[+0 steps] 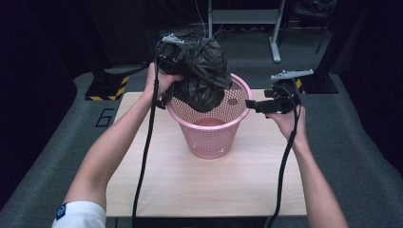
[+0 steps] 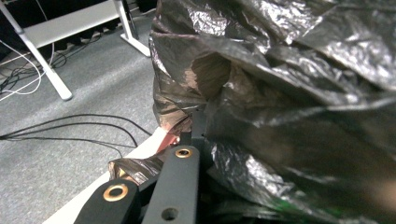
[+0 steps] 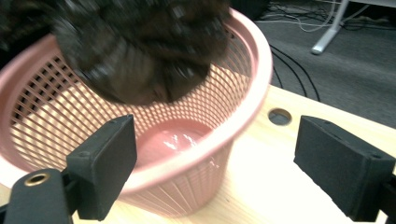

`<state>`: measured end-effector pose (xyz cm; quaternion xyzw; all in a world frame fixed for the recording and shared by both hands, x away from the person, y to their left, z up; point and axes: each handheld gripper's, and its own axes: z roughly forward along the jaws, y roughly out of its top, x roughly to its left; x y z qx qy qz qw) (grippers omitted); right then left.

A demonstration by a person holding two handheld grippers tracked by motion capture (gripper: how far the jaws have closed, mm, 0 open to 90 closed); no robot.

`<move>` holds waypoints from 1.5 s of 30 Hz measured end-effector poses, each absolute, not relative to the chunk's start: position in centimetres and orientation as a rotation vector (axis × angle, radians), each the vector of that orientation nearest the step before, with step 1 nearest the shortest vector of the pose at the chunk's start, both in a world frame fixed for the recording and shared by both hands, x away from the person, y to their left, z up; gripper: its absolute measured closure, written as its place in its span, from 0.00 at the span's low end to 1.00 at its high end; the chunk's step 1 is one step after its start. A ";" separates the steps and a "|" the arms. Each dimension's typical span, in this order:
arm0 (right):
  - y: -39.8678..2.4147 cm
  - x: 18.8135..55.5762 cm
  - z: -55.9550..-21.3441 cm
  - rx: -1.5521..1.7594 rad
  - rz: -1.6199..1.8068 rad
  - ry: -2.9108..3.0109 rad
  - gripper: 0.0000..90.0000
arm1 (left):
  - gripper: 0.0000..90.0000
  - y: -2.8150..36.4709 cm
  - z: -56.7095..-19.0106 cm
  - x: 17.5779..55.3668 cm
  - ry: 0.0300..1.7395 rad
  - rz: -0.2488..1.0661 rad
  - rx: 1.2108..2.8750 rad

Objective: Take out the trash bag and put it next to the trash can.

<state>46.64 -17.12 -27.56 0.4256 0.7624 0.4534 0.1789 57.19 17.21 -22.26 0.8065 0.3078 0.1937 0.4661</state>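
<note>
In the right gripper view the right gripper (image 3: 210,158) has its two black jaws standing wide apart with nothing pressed between them; the pink basket's rim passes between the pads, closer to the left one, but neither pad bears on it. The high view shows the same gripper (image 1: 251,105) held level just beside the right edge of the rim, in the person's right hand (image 1: 285,121).

The pink basket (image 1: 209,137) stands upright on the pale wooden counter (image 1: 204,185), toward its far half. Its lattice wall is see-through, and its smooth pink bottom (image 3: 170,140) lies bare.

Above the basket's mouth hangs a crumpled black plastic bag (image 1: 202,76), its lower bulge dipping just inside the rim on the left and far side. The left gripper (image 1: 173,52) holds it at the upper left, with the left hand (image 1: 161,83) just below. In the left gripper view the jaws are together, clamped on a fold of the bag (image 2: 280,93), whose wrinkled glossy film bunches around the tips.

Beyond the counter lies grey carpet (image 1: 361,156) with white table legs (image 1: 275,42) and loose cables.
</note>
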 end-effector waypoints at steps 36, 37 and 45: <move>-24.7 45.9 -50.5 1.680 0.924 1.951 0.02 | 0.95 29.9 -18.5 54.9 0.913 0.640 1.662; -24.7 46.0 -50.8 1.685 0.910 1.947 0.02 | 0.95 30.4 -18.5 54.8 0.920 0.641 1.652; -24.5 46.0 -52.2 1.679 0.849 1.937 0.02 | 0.95 33.7 -19.2 54.5 0.984 0.680 1.616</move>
